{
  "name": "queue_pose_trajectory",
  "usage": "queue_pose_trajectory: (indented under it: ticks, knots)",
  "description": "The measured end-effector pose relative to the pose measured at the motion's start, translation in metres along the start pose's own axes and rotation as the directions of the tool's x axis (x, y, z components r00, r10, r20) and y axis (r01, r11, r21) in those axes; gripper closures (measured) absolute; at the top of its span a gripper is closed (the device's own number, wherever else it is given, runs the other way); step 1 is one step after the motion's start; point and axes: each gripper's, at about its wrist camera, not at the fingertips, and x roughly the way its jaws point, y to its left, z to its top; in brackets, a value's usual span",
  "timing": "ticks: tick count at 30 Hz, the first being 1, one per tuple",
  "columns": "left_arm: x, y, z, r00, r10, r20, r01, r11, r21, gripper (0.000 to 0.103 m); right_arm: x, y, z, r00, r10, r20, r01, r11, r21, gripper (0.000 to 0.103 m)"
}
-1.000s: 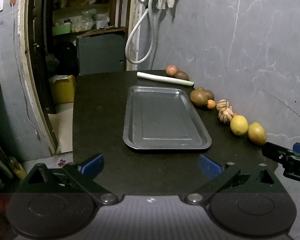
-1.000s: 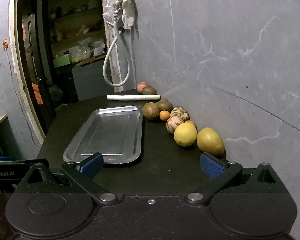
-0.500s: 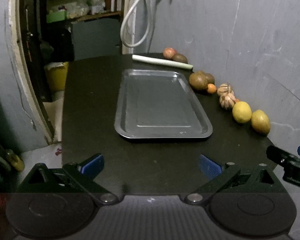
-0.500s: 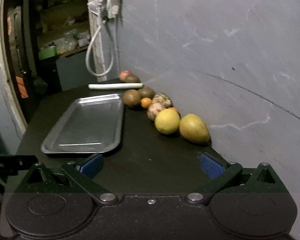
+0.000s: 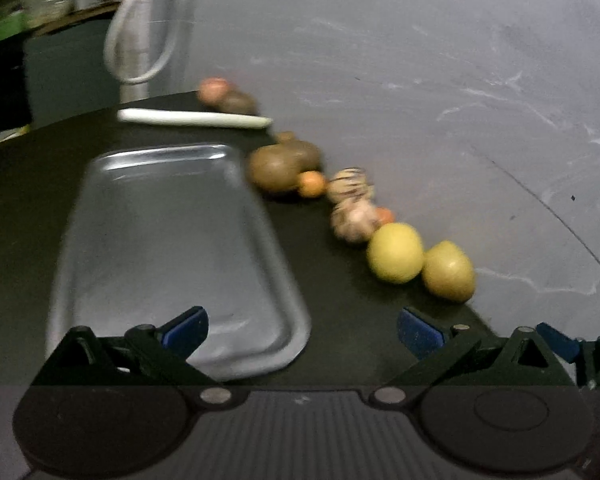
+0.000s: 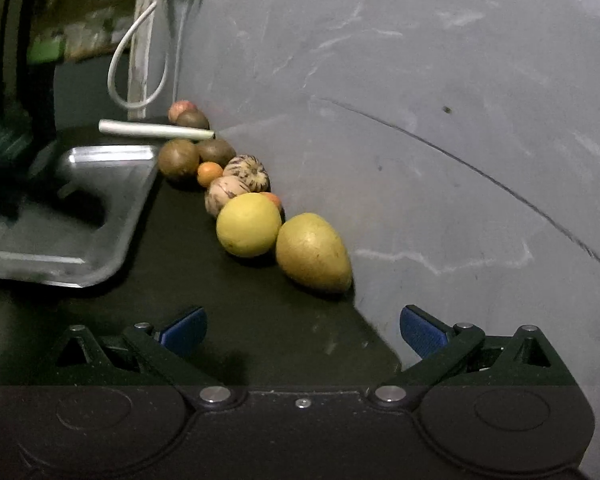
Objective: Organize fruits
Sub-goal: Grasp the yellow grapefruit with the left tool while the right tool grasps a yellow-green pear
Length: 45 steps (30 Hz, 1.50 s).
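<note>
My right claw (image 6: 302, 334), spread and empty, faces the yellow-green fruit (image 6: 313, 253) at the worktop's (image 6: 204, 272) wall edge, touching a yellow citrus (image 6: 248, 225). Probably firm, smooth, roll-prone: I'd grip across its widest middle. My left claw (image 5: 302, 334), likewise released, hovers over the tray (image 5: 160, 240).

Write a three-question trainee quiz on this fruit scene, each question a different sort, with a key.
1. True or false: the tray already holds fruit.
2. Multiple choice: which fruit lies nearest the right tongs? A) the small orange B) the oval yellow fruit C) the red fruit at the far end
3. Fill in: both the left tongs and the right tongs are ____ and hold nothing.

Key: 1 false, the tray is bare and all the fruit lies along the wall; 2 B; 3 open.
</note>
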Motion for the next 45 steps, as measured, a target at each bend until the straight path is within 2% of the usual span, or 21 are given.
queue_pose_trajectory:
  ticks: [5,11,22,30,32,33,34,35,36,37,41,45]
  knots:
    - [0.048,-0.021,0.024,0.997,-0.076,-0.03,0.078,0.996,0.049,0.001,0.021,0.011,0.003,0.999,-0.034,0.023,0.037,0.989,-0.141,0.003]
    - [0.092,-0.034,0.038,0.987,-0.142,-0.08,0.145,0.989,0.034,0.001,0.044,0.026,0.011,0.991,-0.112,0.076,0.128,0.954,-0.271,0.01]
    - [0.128,-0.034,0.042,0.962,-0.226,-0.154,0.224,0.974,-0.03,0.012,0.08,0.028,0.028,0.983,-0.173,0.057,0.182,0.919,-0.35,0.022]
    - [0.133,-0.035,0.042,0.954,-0.251,-0.162,0.242,0.967,-0.074,0.021,0.105,0.034,0.03,0.985,-0.161,0.064,0.173,0.896,-0.409,0.024]
    - [0.134,-0.035,0.043,0.951,-0.267,-0.159,0.257,0.963,-0.078,0.028,0.109,0.035,0.031,0.986,-0.155,0.062,0.167,0.892,-0.42,0.024]
    - [0.134,-0.035,0.043,0.947,-0.278,-0.158,0.268,0.96,-0.083,0.034,0.113,0.036,0.032,0.987,-0.151,0.058,0.161,0.892,-0.423,0.026]
    - [0.135,-0.035,0.043,0.944,-0.291,-0.157,0.28,0.956,-0.087,0.042,0.115,0.036,0.034,0.987,-0.149,0.054,0.157,0.892,-0.423,0.028]
    - [0.134,-0.036,0.043,0.94,-0.304,-0.154,0.294,0.952,-0.089,0.044,0.118,0.036,0.036,0.988,-0.148,0.048,0.154,0.893,-0.422,0.035]
    - [0.134,-0.037,0.043,0.941,-0.301,-0.155,0.29,0.953,-0.086,0.044,0.123,0.035,0.039,0.988,-0.148,0.04,0.151,0.894,-0.422,0.045]
    - [0.134,-0.038,0.043,0.942,-0.298,-0.156,0.287,0.954,-0.084,0.044,0.121,0.038,0.037,0.99,-0.14,0.032,0.141,0.896,-0.42,0.047]
    - [0.128,-0.036,0.039,0.943,-0.293,-0.158,0.28,0.955,-0.096,0.045,0.12,0.037,0.038,0.992,-0.124,0.034,0.126,0.902,-0.413,0.047]
    - [0.119,-0.026,0.038,0.952,-0.258,-0.167,0.244,0.965,-0.099,0.045,0.108,0.026,0.043,0.998,-0.059,0.02,0.062,0.925,-0.376,0.047]
